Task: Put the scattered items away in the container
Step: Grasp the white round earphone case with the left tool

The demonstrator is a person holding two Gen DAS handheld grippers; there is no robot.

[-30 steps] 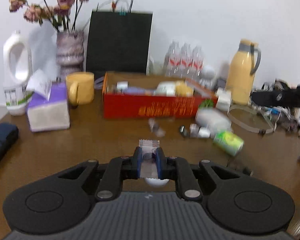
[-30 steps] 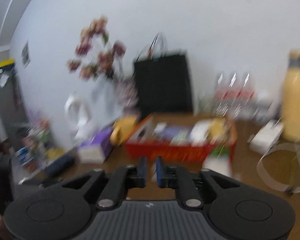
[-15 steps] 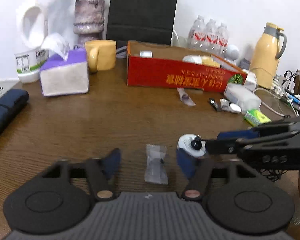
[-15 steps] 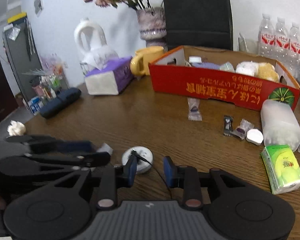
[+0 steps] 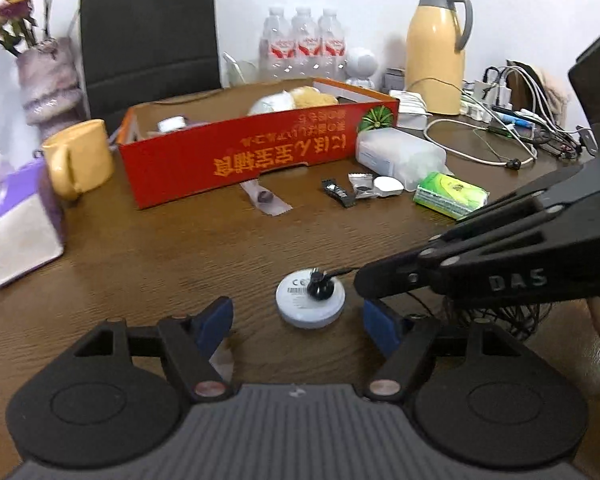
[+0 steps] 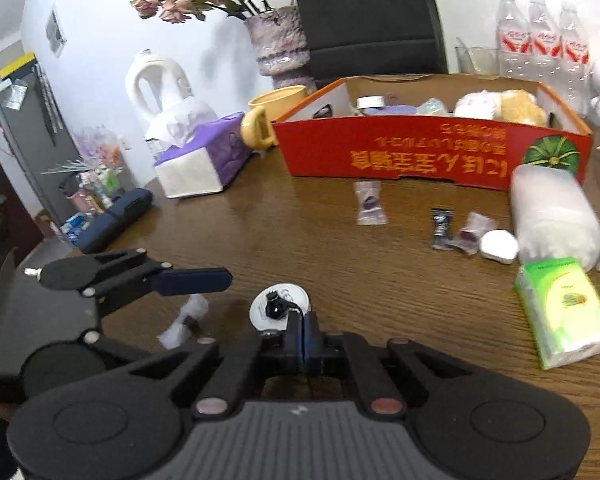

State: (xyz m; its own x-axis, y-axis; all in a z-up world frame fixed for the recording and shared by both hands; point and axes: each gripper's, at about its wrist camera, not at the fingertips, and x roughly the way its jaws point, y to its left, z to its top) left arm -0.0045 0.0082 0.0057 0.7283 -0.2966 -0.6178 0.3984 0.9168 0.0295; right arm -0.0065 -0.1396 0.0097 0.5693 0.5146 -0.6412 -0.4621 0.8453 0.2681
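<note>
- The white round puck with a black cable plugged into its top lies on the counter, well short of the red box that serves as the container, which sits at 12 o'clock from it
- The right hand-held gripper has its jaws pressed together on the thin black cable just behind the plug, so the puck sits right at its tips at 12 o'clock
- The left hand-held gripper stands with jaws wide apart and nothing between the pads; the puck lies just ahead at 12 o'clock, between the two blue fingers
- In my judgement the right hand is the one engaged; the cable runs off toward 3 o'clock in the left wrist view into a loose tangle, which may drag or snag on a lift
- A small clear sachet lies on the counter at 9 o'clock from the puck
- Further out, between puck and box, lie a clear wrapped sweet, a black wrapper, a green tissue pack and a white plastic bundle
- The path to the box over these looks open if the puck is carried high
</note>
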